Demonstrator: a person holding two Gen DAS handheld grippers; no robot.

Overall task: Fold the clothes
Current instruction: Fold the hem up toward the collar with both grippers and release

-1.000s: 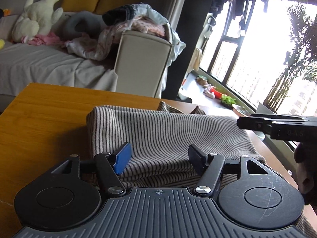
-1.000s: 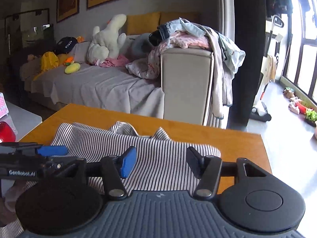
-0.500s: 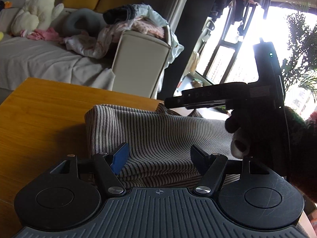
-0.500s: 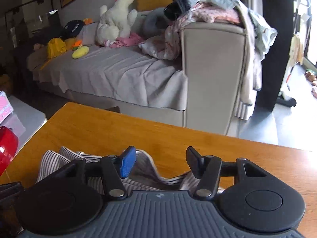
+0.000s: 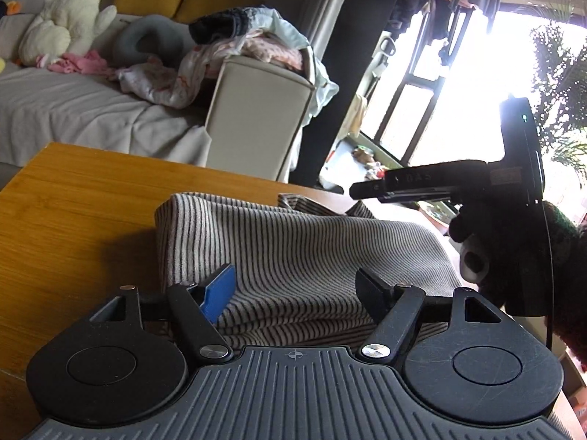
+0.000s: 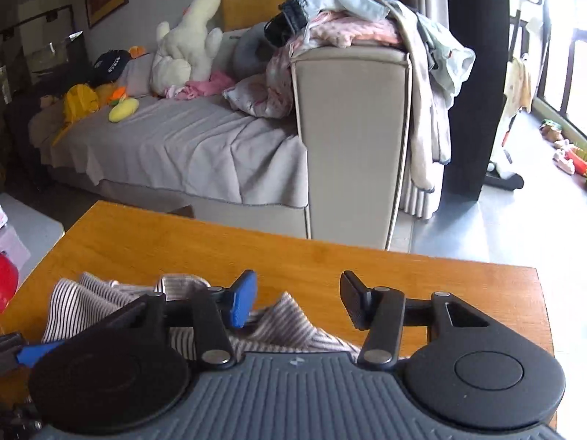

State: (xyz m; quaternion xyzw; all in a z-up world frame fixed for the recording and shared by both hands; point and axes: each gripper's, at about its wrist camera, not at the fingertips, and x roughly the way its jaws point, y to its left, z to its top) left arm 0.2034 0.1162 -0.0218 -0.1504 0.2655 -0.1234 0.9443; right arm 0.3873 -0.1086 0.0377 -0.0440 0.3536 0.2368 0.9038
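My left gripper (image 5: 295, 284) sits low over the near fold of the striped sweater (image 5: 293, 249), jaws spread wide and holding nothing. The sweater lies folded on the bench (image 5: 73, 212), its long axis running left to right across my jaws. My right gripper (image 6: 297, 302), jaws equally wide and empty, hangs above its far rumpled edge, so I judge the left nearer.

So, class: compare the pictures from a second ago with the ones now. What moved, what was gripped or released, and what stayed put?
The right gripper has risen from low at the striped garment's right edge to hover above its far right corner; its own view now looks across the wooden table at the garment's far crumpled edge. Nothing was gripped or released. The left gripper stayed open over the near folded edge, and the garment kept its shape.
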